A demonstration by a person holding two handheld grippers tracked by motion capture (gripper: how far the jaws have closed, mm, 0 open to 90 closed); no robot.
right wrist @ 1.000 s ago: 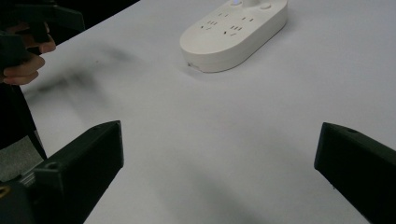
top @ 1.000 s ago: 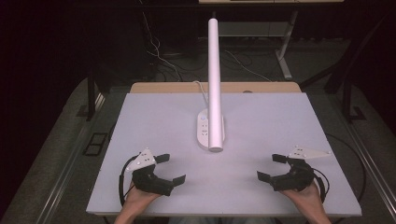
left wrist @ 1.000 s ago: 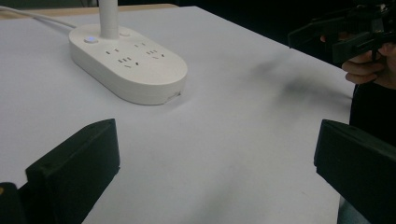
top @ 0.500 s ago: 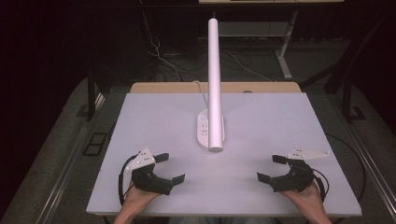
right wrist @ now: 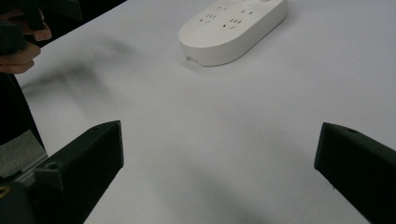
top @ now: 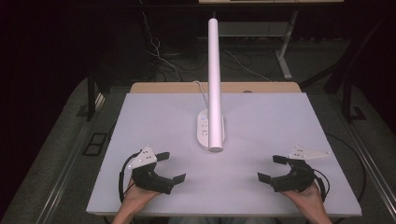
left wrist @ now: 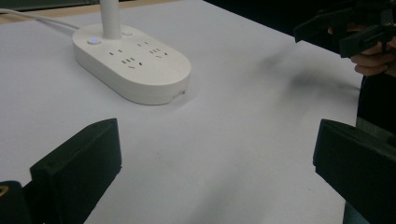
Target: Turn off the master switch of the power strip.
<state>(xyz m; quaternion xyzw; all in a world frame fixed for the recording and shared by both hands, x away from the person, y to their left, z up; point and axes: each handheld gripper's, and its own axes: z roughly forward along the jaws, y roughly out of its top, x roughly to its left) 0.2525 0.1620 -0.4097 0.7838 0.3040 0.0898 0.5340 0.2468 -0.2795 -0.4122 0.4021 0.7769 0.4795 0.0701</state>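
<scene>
Item: desk lamp (top: 214,84) with a white oval base (top: 204,132) carrying sockets, standing mid-table (top: 280,126), cord (top: 200,87) trailing to the far edge. Judged rigid, smooth plastic, base-heavy and top-tall, so liable to tip; best gripped low on the post or across the base's narrow sides. Containers: none. Left gripper (top: 167,167) and right gripper (top: 271,168) both rest near the front edge, jaws spread, holding nothing, well apart from the lamp.
</scene>
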